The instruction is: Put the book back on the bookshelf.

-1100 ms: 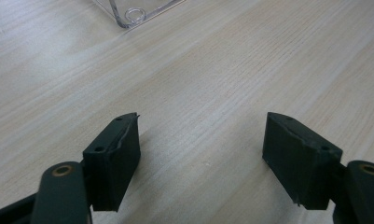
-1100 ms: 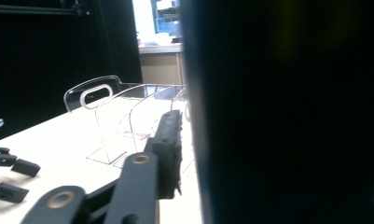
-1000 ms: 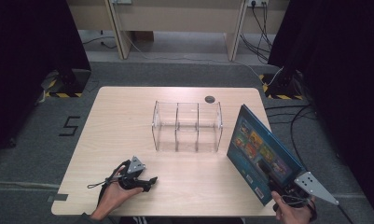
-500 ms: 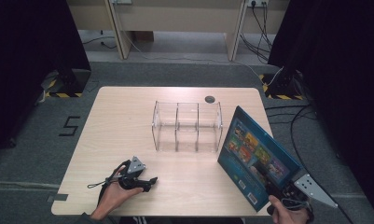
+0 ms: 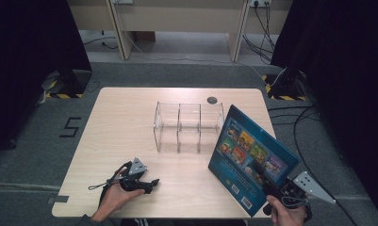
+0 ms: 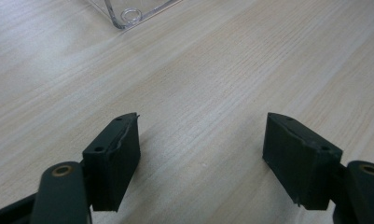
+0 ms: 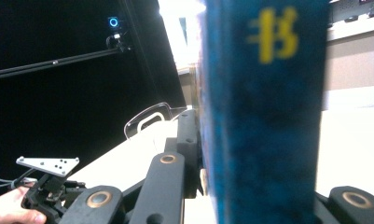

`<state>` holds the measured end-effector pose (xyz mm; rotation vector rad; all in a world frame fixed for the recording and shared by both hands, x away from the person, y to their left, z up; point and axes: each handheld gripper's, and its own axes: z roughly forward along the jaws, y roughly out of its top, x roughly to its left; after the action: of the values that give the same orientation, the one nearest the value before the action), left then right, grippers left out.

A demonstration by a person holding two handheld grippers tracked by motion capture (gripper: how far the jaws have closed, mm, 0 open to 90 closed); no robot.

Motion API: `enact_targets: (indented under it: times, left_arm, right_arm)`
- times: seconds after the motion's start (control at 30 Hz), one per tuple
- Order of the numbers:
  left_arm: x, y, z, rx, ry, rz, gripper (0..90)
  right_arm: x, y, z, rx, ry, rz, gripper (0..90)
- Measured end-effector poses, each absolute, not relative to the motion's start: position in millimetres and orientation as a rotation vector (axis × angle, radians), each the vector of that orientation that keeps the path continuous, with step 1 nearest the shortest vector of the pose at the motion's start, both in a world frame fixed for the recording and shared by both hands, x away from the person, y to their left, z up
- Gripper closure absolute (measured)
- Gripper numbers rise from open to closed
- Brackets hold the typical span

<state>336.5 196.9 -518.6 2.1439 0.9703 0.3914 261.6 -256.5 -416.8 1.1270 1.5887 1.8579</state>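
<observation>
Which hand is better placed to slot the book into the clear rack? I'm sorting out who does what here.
Right. The right gripper is shut on the blue book, tilted just beside the clear rack. The left gripper rests open on the table, holding nothing.

A black "5" is marked on the floor (image 5: 71,127).

The table (image 5: 130,122) is pale wood-grain laminate, smooth with a soft sheen. The divided rack (image 5: 189,126) is clear, glossy plastic with polished edges. The book (image 5: 252,157) has a glossy blue printed cover, its spine mottled. The left gripper (image 6: 201,154) has matt black pads (image 6: 114,158), slightly scuffed; the right gripper (image 5: 267,181) carries a matt grey plate
</observation>
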Motion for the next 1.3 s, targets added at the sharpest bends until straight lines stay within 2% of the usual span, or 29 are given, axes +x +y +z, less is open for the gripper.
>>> enact_targets:
  times: [0.67,1.3]
  left_arm:
    - [336,196,-521,2.129,0.956,0.403,25.3]
    - [335,195,-522,2.116,0.946,0.410,24.7]
  right_arm:
    - [307,-224,-397,1.130,1.531,1.783,81.4]
    - [342,-207,-393,1.172,1.481,1.777,81.4]
